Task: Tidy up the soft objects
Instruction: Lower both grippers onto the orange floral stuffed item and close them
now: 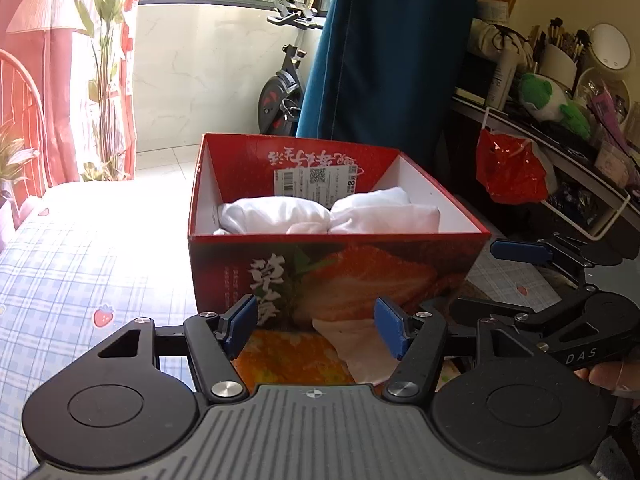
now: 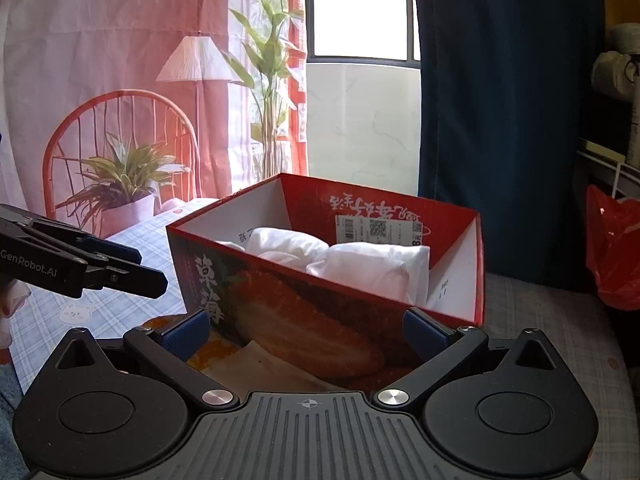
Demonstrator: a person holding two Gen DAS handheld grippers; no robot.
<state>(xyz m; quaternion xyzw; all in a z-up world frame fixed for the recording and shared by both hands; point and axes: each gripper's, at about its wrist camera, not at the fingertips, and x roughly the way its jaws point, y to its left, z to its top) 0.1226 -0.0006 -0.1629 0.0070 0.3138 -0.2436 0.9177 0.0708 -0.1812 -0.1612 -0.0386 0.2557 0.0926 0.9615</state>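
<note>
A red strawberry-print cardboard box [image 1: 280, 276] stands open on the bed, also in the right wrist view [image 2: 280, 320]. Two white folded soft bundles [image 1: 276, 214] [image 1: 384, 212] lie side by side inside it; they show in the right wrist view too [image 2: 288, 246] [image 2: 376, 268]. My left gripper [image 1: 316, 326] is open and empty just in front of the box's near wall. My right gripper [image 2: 306, 332] is open and empty at the box's near wall. An orange-and-white item [image 1: 296, 356] lies flat below the left gripper.
The bed has a blue plaid sheet [image 1: 80, 280]. A dark desk [image 1: 580, 152] with a red plastic bag [image 1: 508, 168], a green plush and brushes stands at the right. A blue curtain [image 1: 384, 48] and an exercise bike [image 1: 280, 96] are behind the box.
</note>
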